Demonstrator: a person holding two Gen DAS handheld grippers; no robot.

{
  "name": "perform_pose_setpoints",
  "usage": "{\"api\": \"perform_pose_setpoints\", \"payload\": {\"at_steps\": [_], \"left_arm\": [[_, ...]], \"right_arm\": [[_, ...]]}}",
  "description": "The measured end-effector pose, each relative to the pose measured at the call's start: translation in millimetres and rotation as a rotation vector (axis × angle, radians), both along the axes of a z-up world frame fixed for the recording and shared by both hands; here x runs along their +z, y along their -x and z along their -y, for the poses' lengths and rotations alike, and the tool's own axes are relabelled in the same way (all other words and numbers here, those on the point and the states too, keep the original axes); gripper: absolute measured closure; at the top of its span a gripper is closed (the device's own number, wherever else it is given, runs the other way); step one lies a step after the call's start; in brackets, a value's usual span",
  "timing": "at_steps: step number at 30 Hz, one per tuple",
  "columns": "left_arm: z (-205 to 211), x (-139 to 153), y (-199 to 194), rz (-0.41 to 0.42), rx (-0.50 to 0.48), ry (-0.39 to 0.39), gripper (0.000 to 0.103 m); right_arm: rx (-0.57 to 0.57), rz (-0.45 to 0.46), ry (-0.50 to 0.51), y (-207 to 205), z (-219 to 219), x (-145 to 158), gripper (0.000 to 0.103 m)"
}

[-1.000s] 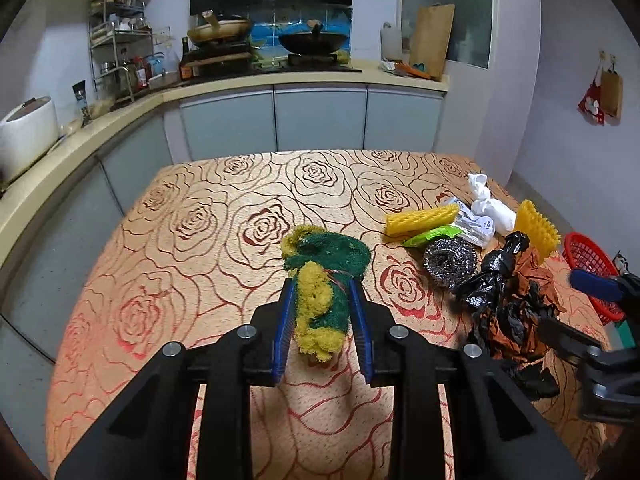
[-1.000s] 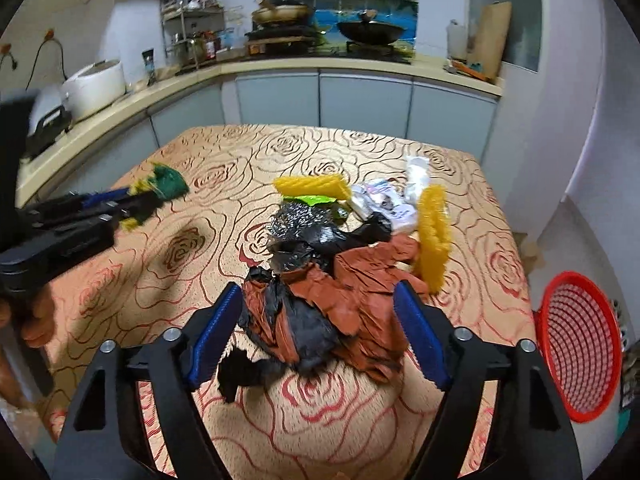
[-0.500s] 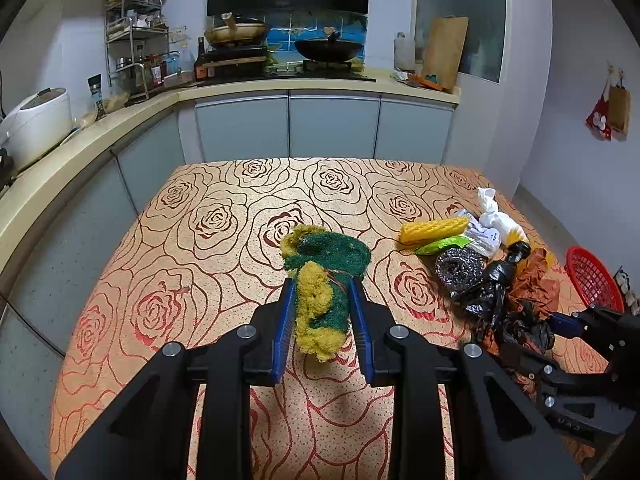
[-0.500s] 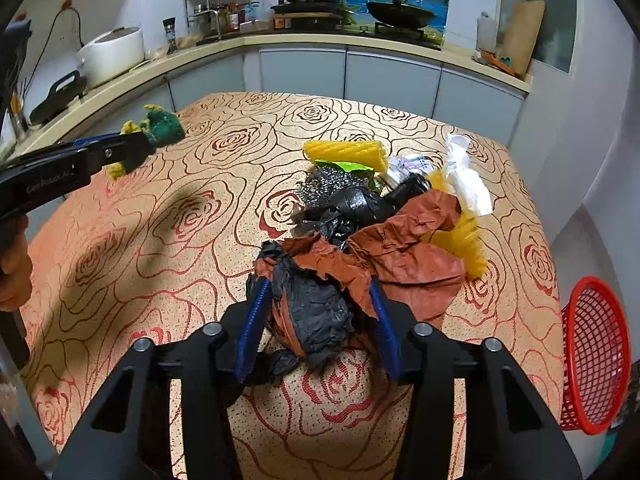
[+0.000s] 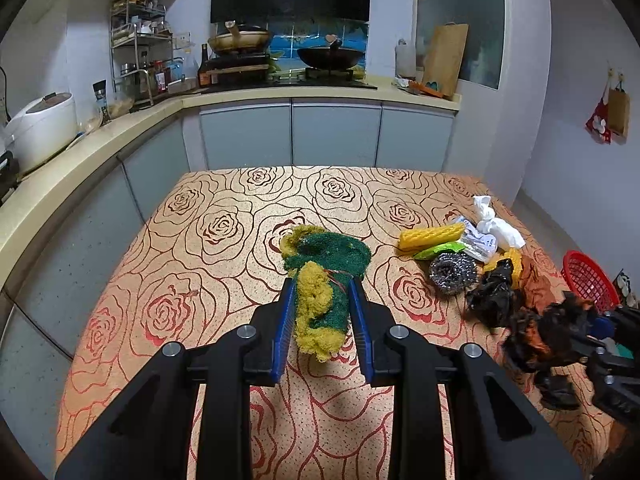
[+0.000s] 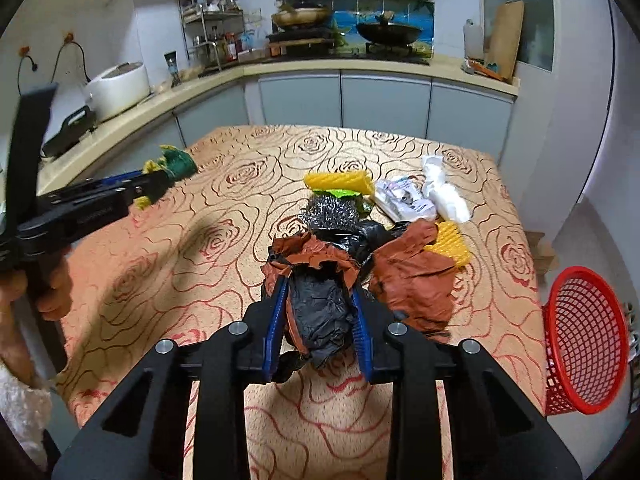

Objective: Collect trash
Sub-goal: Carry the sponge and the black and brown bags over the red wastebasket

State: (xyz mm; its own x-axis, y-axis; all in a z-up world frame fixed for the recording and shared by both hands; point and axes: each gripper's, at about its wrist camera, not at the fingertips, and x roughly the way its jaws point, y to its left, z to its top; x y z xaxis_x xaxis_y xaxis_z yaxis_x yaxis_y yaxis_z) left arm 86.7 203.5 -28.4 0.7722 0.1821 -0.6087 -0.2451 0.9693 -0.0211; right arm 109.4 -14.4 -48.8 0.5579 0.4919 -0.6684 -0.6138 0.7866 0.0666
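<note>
A green-and-yellow scouring sponge (image 5: 320, 300) is clamped in the left gripper (image 5: 322, 308) above the table (image 5: 208, 248). The right gripper (image 6: 320, 312), its jaws just closed, is clamped on a black-and-brown bag wad (image 6: 320, 304). A red basket (image 6: 584, 340) stands right. No writing can be read.

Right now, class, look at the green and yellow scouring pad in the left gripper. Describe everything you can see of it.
The scouring pad is a worn, floppy wad: a coarse dark green scrubbing layer on frayed yellow sponge. The left gripper holds it pinched between its blue pads, raised above the rose-patterned tablecloth. Its green end flares out past the fingertips; a ragged yellow end hangs behind them. Nothing else touches it.
</note>
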Motion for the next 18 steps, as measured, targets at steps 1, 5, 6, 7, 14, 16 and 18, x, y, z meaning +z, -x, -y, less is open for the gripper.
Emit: {"api": "perform_pose_setpoints", "payload": {"at_steps": [1, 5, 6, 7, 14, 16, 18], "left_arm": [[1, 1, 1, 0.002, -0.003, -0.002, 0.077], [6, 4, 3, 0.011, -0.012, -0.008, 0.077], [8, 5, 4, 0.013, -0.013, -0.012, 0.077], [8, 6, 5, 0.016, -0.015, -0.015, 0.077], [19, 13, 9, 0.037, -0.031, -0.021, 0.077], [23, 15, 9, 0.04, -0.038, -0.023, 0.077], [28, 18, 9, 0.046, -0.047, -0.023, 0.077]], "right_arm": [[0.0, 0.005, -0.003, 3, 4, 3, 0.074], [-0.018, 0.017, -0.004, 10, 16, 8, 0.074], [-0.026, 0.018, -0.007, 10, 20, 10, 0.074], [-0.036, 0.019, -0.009, 11, 24, 11, 0.074], [-0.095, 0.051, -0.036, 10, 46, 24, 0.074], [-0.113, 0.061, -0.041, 9, 52, 27, 0.074], [-0.128, 0.07, -0.045, 8, 58, 30, 0.074]]}}
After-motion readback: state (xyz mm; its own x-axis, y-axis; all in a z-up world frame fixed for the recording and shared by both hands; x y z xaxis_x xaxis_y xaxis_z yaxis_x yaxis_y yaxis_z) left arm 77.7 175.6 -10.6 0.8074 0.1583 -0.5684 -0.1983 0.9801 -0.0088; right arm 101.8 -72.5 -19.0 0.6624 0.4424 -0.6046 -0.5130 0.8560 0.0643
